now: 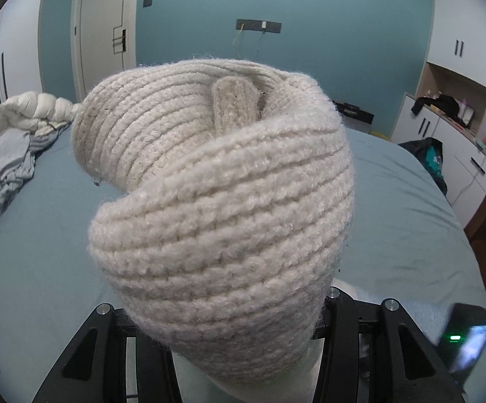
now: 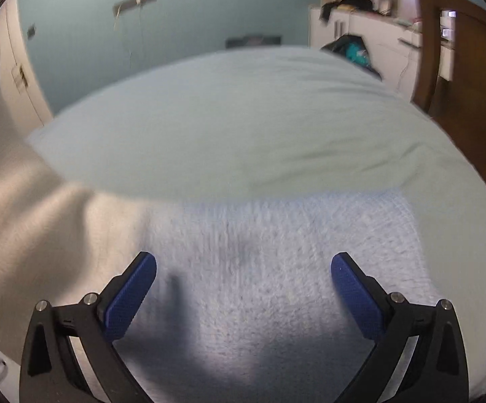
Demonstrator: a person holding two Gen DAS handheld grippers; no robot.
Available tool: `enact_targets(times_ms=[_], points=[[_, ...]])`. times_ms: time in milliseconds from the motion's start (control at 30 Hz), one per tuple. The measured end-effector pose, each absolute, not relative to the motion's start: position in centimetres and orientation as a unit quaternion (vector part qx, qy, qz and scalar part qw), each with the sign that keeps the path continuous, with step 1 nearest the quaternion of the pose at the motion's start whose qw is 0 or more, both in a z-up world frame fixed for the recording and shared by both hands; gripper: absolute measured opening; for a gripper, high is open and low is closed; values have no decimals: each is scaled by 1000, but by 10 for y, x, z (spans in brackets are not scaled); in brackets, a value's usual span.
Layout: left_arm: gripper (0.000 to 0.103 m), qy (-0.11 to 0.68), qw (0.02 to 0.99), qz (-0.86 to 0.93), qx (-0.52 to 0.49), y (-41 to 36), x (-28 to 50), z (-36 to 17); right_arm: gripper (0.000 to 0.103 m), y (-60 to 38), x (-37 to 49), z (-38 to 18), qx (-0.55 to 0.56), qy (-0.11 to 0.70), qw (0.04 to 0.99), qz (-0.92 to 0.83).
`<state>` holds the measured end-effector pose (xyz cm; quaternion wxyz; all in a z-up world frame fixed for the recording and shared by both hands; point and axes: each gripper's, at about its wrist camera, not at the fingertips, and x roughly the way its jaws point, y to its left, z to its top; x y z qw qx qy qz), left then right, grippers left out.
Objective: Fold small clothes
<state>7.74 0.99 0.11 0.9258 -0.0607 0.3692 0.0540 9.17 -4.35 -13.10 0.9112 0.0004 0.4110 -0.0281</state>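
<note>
A thick cream ribbed knit piece (image 1: 222,221) fills the middle of the left wrist view, bunched and lifted above the pale blue-green bed (image 1: 394,201). My left gripper (image 1: 229,319) is shut on its lower end; the knit hides the fingertips and only the black jaw arms show. In the right wrist view the same cream knit (image 2: 24,218) hangs blurred at the left. My right gripper (image 2: 243,268) stands open with blue pads (image 2: 132,299) wide apart and nothing between them. It hovers over a fluffy pale blue cloth (image 2: 276,268) that lies flat on the bed (image 2: 226,117).
Crumpled bedding and a white puffy jacket (image 1: 24,127) lie at the bed's far left. White cabinets with clutter (image 1: 444,124) and a dark bag (image 1: 427,154) stand to the right. Brown wooden furniture (image 2: 451,67) is at the right. A black device with a green light (image 1: 468,339) sits low right.
</note>
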Motion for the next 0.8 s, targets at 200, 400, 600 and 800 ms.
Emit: enact_targets(times_ms=[200,400,600,800], points=[[47,342,939,41,5,-15,65,9,102,-27,98,-150,-68,443,894,-1],[47,308,950,25,42,-30,47,20,101,-52,106,-121,14,419,907,46],[47,282,953,15,108,-61,40,18,102,-33,115,-136,-30,462,884,65],[47,228,953,4,201,-121,30,19,102,-163,110,-94,208,500,837,78]])
